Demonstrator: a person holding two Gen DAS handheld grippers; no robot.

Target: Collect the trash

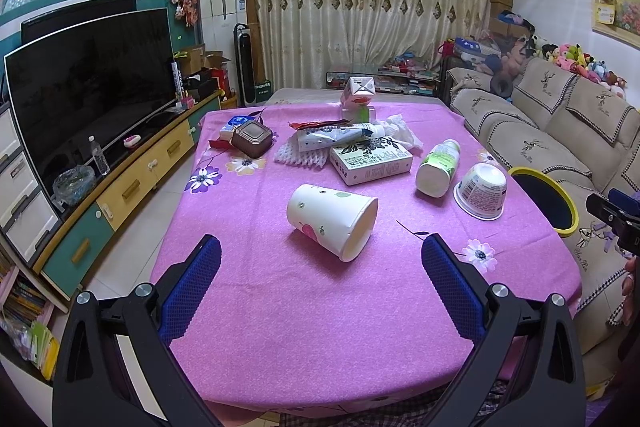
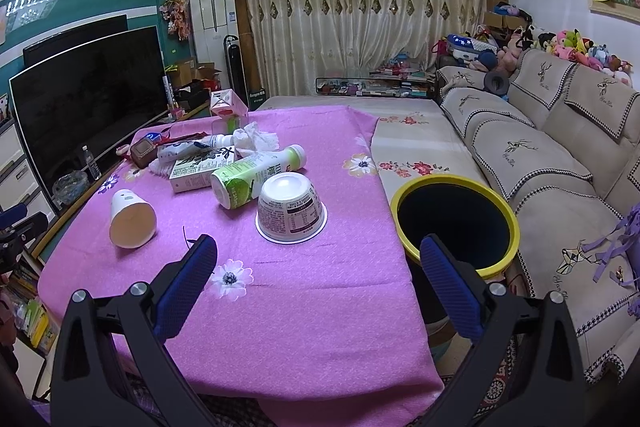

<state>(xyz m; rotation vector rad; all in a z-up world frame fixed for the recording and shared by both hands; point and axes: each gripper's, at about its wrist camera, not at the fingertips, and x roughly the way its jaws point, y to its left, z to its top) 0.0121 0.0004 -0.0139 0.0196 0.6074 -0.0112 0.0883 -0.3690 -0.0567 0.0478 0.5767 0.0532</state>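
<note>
1. The left gripper [image 1: 320, 259] hung wide open and empty above the near edge of the pink tablecloth [image 1: 320, 327]; the right gripper [image 2: 318, 257] was equally spread, holding nothing, one finger over the cloth and the other over the rim of the yellow-rimmed bin [image 2: 456, 219].
2. The bin stood just beside the table's right edge, against the sofa [image 2: 560, 163]; its inside looked dark, so whether it held anything could not be told.
3. Nearest the left gripper lay the paper cup [image 1: 332, 219] on its side, mouth toward the camera, apparently empty; being round and light, it could probably roll away or crush if pinched off-centre.
4. Further right sat the upturned yogurt tub [image 2: 290, 211]; the green bottle [image 2: 256, 175] lay beside it; nudging either might send the bottle rolling.
5. Beyond, the flat carton [image 1: 372, 161], tube [image 1: 336, 137], tissue [image 1: 400, 131] and milk carton [image 1: 358, 93] formed a loose pile; pulling one piece could drag its neighbours.
</note>
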